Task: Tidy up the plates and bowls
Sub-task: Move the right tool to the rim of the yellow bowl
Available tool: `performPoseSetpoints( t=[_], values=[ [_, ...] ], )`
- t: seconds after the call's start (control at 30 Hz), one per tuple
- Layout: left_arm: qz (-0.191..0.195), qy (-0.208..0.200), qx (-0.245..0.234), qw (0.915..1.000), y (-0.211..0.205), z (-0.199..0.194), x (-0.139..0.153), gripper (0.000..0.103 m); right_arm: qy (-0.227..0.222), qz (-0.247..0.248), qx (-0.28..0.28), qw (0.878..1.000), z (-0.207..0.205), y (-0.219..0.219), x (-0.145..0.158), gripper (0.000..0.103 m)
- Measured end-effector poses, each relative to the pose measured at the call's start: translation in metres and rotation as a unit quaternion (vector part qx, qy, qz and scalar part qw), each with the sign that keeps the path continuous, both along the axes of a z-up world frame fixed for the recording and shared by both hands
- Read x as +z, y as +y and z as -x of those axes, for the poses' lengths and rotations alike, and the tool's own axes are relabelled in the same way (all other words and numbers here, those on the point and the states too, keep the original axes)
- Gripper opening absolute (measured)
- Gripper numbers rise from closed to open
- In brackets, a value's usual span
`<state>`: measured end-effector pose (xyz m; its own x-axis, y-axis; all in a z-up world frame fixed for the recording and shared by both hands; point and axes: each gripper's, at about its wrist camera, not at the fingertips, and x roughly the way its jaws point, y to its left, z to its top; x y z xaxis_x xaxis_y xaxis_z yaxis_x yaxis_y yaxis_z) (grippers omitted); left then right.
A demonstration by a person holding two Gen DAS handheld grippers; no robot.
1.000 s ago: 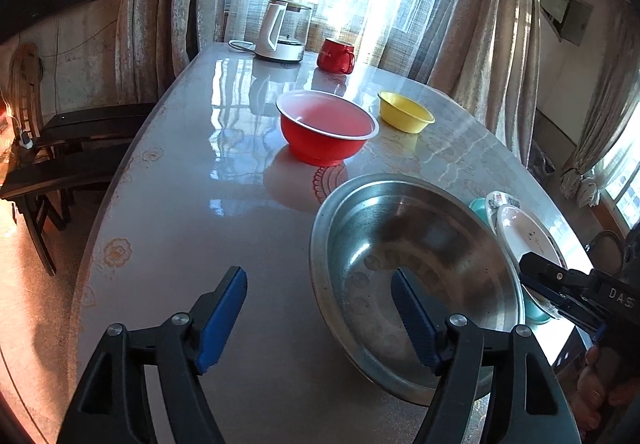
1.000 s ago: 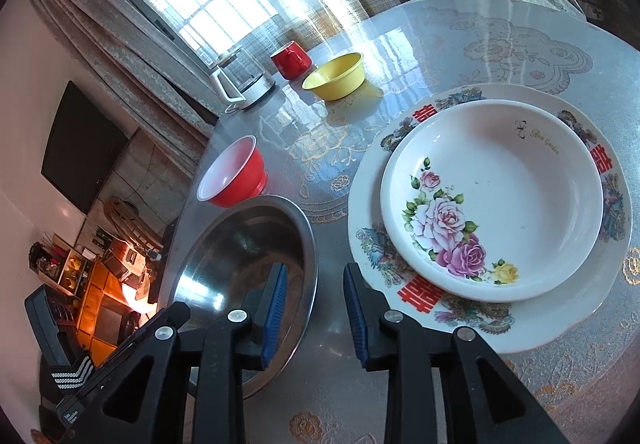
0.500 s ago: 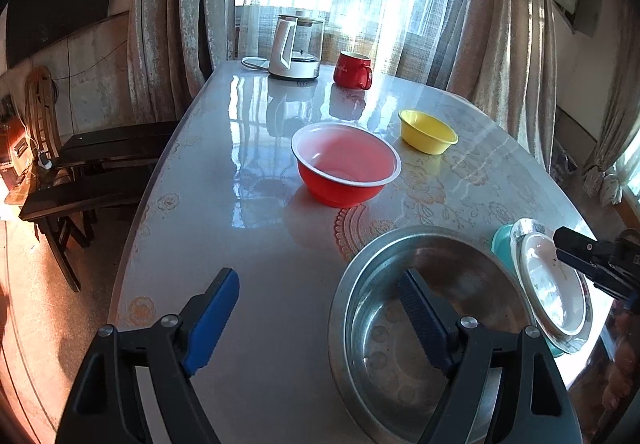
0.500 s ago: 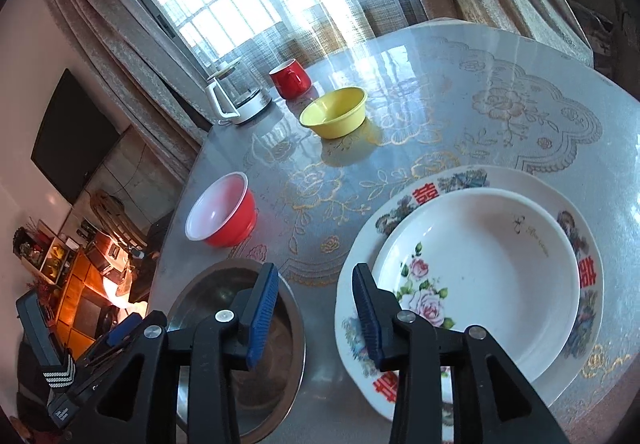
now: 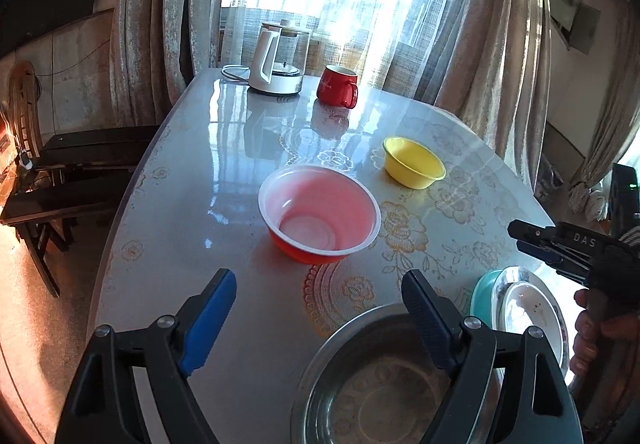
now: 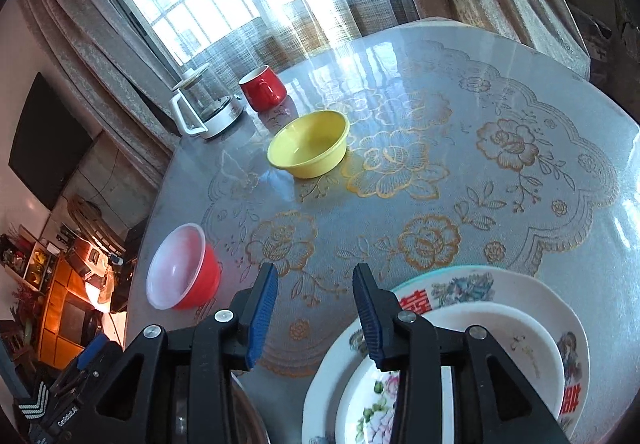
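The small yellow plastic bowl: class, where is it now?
The small yellow plastic bowl stands mid-table, between the red mug and the red bowl with a white rim, touching neither.

You've got loads of open glossy floral tabletop (image 6: 460,172) on the right half, nothing standing on it. The middle is tighter: the red plastic bowl with the white inside (image 5: 319,213) and the small yellow bowl (image 5: 414,163) sit apart, with a lane of bare table between them. The near edge is crowded by the big steel basin (image 5: 380,380) and, just beside it, the stacked flowered china plates (image 6: 480,328). The far end is blocked by the glass kettle (image 5: 278,58) and red mug (image 5: 337,86).
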<state>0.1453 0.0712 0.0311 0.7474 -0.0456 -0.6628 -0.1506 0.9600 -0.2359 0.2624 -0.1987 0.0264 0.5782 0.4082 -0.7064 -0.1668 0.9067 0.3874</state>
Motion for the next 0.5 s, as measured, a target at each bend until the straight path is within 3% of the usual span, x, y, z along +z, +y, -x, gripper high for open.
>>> performPoseSetpoints(
  t=[0.3,0.5],
  values=[
    [0.016,0.002,-0.02,0.9997,-0.008,-0.039,0.009,0.085,0.047,-0.024,-0.011,0.999,-0.08,0.012,-0.015,0.039],
    [0.005,0.003,-0.025,0.9997,-0.016,-0.06,0.016,0.085,0.099,-0.07,-0.036,0.992,-0.142,0.015,-0.042,0.039]
  ],
)
